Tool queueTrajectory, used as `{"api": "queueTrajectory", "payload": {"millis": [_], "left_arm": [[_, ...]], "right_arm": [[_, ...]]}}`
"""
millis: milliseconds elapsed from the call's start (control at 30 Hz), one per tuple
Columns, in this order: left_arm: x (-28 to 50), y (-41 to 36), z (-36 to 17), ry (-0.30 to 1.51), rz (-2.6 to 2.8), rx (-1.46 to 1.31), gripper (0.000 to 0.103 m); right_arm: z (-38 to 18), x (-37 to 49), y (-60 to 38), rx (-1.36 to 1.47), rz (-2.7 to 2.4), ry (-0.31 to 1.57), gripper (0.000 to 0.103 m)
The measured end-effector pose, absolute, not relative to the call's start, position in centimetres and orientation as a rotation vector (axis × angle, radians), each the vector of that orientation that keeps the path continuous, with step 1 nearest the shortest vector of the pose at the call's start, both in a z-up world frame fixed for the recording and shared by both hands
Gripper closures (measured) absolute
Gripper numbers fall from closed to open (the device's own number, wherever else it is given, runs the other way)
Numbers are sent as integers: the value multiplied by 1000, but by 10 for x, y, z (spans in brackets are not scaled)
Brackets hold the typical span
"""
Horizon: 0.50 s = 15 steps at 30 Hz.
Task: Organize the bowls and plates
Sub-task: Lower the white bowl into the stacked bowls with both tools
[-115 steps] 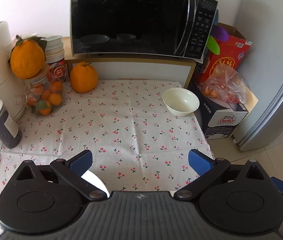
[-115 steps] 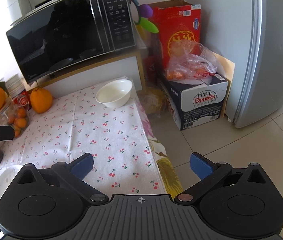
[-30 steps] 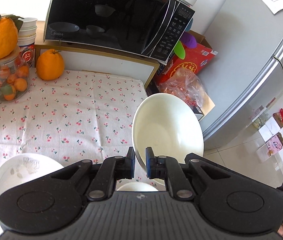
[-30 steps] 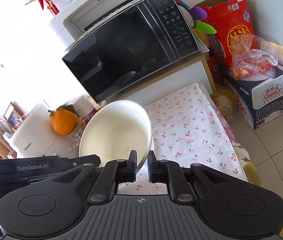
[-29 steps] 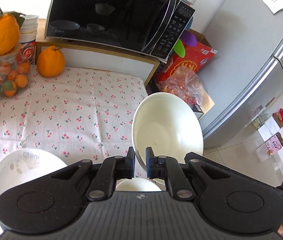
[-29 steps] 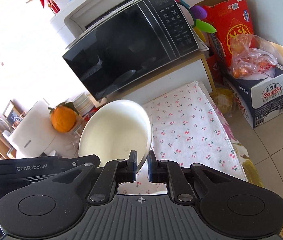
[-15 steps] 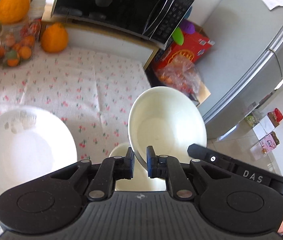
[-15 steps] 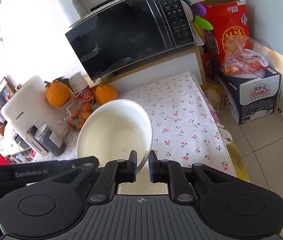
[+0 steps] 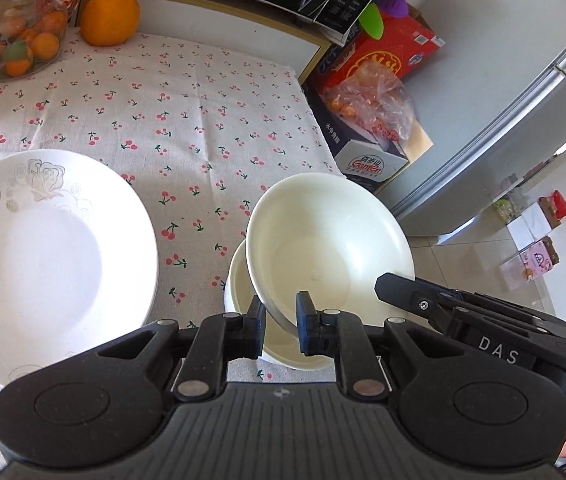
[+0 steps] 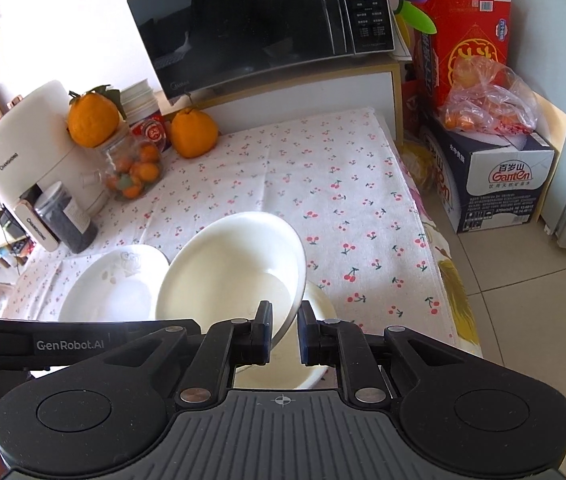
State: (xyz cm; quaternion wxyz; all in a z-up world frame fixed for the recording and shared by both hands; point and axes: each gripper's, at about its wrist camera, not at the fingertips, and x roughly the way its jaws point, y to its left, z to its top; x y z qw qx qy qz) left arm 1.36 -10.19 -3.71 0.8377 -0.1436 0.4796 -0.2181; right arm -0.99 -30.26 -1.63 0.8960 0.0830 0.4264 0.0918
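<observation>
Both grippers pinch the rim of one cream bowl [image 9: 329, 240], also seen in the right wrist view [image 10: 235, 276]. My left gripper [image 9: 281, 322] is shut on its near rim; my right gripper [image 10: 285, 330] is shut on the opposite rim. The bowl hangs tilted just above a second cream bowl [image 9: 239, 300] that stands on the cherry-print cloth [image 9: 187, 120]; that bowl also shows in the right wrist view [image 10: 319, 360]. A white plate [image 9: 47, 256] with a rose pattern lies to the left, also visible in the right wrist view [image 10: 115, 288].
A microwave [image 10: 263, 20] stands on a shelf at the back. Oranges [image 10: 195, 132], a fruit jar [image 10: 133, 168], a dark jar [image 10: 67, 220] and a white appliance [image 10: 23, 160] line the back left. Boxes [image 10: 495, 176] and a fridge [image 9: 523, 80] stand right of the table edge.
Both grippers have carried the held bowl down and toward the near table edge, over the second bowl. The plate now looms larger on the left.
</observation>
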Motion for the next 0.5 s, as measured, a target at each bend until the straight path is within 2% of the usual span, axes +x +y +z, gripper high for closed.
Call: {"api": "queueTrajectory", "payload": {"millis": [500], "left_arm": [[13, -112, -46, 1067, -451, -204, 86]], "right_arm": [[-29, -8, -298, 130, 185, 960, 86]]}}
